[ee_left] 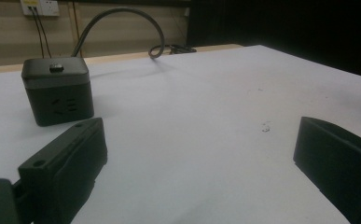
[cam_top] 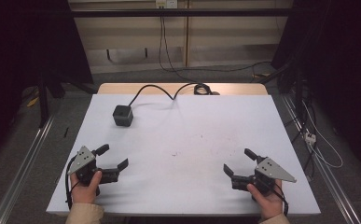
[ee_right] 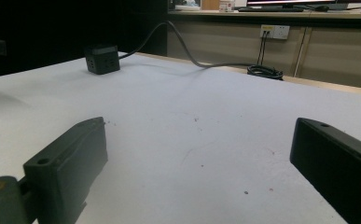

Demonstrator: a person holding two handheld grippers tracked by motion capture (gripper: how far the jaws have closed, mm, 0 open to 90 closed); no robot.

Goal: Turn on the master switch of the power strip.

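Note:
A dark cube-shaped power socket stands on the white table toward the far left, and its thick black cable runs off the far edge. At the near left, my left gripper rests in a hand, open, nothing between its jaws. The cube stands just beyond the left jaw in the left gripper view. My right gripper is held at the near right, also open and empty. The cube appears far off in the right gripper view.
The cable ends in a coil on the wooden strip at the table's far edge. Wall sockets with plugged leads sit on the back wall. Metal rails run along the floor on both sides. Faint marks dot the table's middle.

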